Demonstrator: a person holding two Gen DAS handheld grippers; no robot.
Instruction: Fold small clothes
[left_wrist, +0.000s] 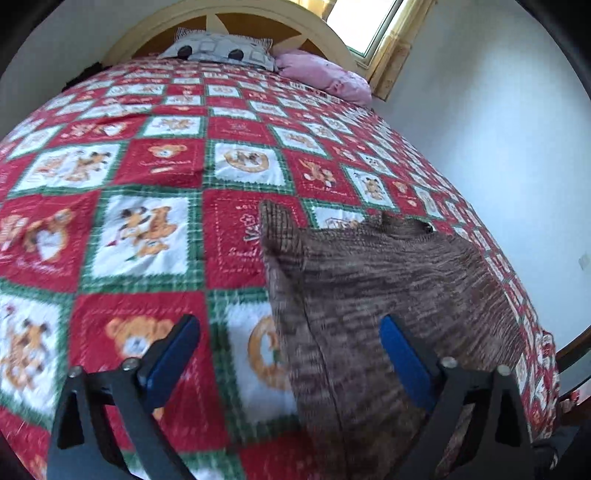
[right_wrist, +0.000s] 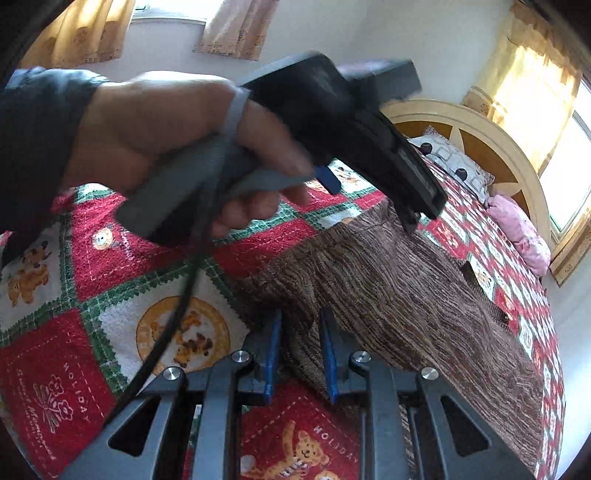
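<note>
A brown knitted garment lies on the red, green and white bear quilt, near the bed's right side. My left gripper is open and hovers above the garment's left edge, its right blue pad over the cloth. In the right wrist view the garment spreads to the right. My right gripper has its blue pads narrowly apart around the garment's near corner fold. The left gripper, held in a hand, hangs above the garment's far edge.
A grey patterned pillow and a pink pillow lie against the round headboard. A white wall runs close along the bed's right edge. A black cable hangs from the left gripper across the quilt.
</note>
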